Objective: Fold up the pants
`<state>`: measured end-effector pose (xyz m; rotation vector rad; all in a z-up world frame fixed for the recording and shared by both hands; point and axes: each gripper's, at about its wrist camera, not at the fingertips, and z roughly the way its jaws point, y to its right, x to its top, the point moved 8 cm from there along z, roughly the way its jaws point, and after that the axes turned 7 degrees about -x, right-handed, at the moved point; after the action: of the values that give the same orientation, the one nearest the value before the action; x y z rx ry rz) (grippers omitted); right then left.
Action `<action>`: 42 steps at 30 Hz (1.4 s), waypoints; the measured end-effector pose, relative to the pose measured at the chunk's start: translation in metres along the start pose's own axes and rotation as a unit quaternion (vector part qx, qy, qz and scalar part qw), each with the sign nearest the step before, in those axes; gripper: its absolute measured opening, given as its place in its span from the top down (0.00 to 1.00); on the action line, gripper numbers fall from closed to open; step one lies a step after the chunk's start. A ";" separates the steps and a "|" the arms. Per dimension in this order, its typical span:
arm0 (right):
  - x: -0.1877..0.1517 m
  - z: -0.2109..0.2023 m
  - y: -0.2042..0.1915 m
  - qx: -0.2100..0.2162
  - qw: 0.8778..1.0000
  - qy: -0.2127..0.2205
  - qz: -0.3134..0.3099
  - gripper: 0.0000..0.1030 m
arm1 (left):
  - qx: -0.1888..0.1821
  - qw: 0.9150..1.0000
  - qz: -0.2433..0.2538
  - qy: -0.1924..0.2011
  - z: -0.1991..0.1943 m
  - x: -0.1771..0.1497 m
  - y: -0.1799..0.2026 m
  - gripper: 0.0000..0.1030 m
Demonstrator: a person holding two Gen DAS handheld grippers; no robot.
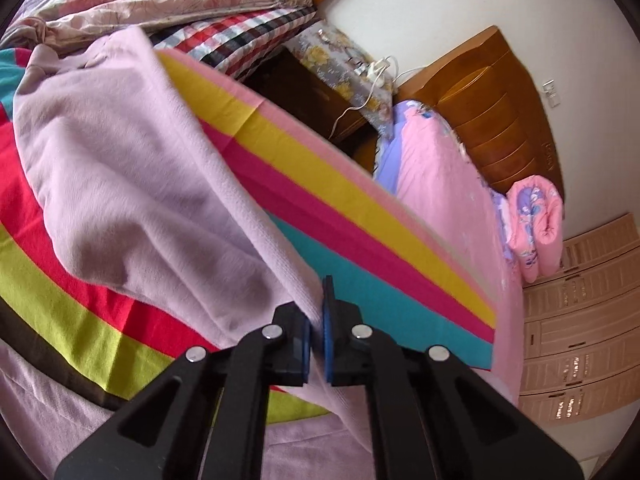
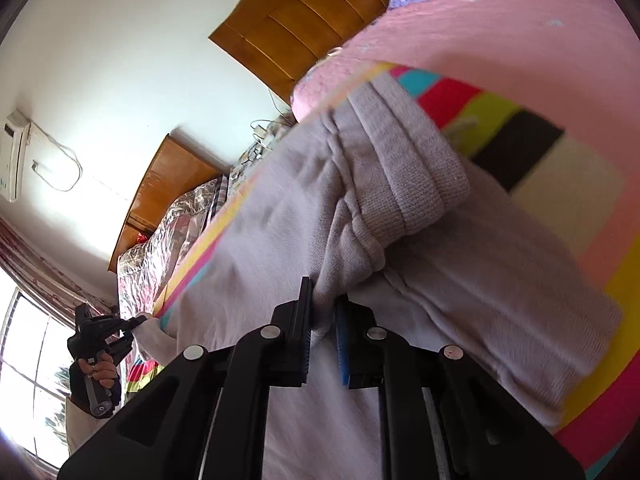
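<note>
Lilac knit pants (image 1: 120,184), spread loosely over the striped sheet (image 1: 360,216) toward the bed's edge, no finished fold visible: left hand-held gripper (image 1: 317,312) clamped on one fabric edge, right hand-held gripper (image 2: 323,320) pinching bunched cloth below the ribbed band (image 2: 416,176); folding judged barely begun.

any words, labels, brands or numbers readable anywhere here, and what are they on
No text can be read in either view.
Headboard: a small carved mark, too small to read.
Air conditioner: faint marks on its front, too blurred to read.
Wall switch: no legible marking.
Pants, striped sheet, both claws: no print or label showing.
</note>
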<state>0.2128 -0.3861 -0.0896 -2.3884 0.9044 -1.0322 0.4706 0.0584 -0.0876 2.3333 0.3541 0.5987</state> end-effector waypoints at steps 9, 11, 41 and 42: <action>0.102 -0.046 -0.078 0.054 0.997 0.040 -0.041 0.90 | -0.083 0.986 0.112 0.096 -0.142 -0.004 0.079 0.96; 0.073 -0.069 -0.061 0.080 0.995 0.045 -0.035 0.90 | -0.098 0.972 0.173 0.122 -0.184 -0.056 0.074 0.95; -0.074 -0.080 0.055 -0.023 0.999 -0.022 -0.010 0.92 | -0.006 0.984 0.176 0.016 -0.149 -0.246 -0.062 0.94; -0.077 -0.082 0.055 -0.026 0.999 -0.022 -0.010 0.92 | -0.004 0.984 0.179 0.019 -0.154 -0.247 -0.060 0.94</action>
<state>0.0884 -0.3803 -0.1057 -2.4589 0.9031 -0.9700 0.1750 0.0877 -0.1067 2.3981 -0.0568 0.8127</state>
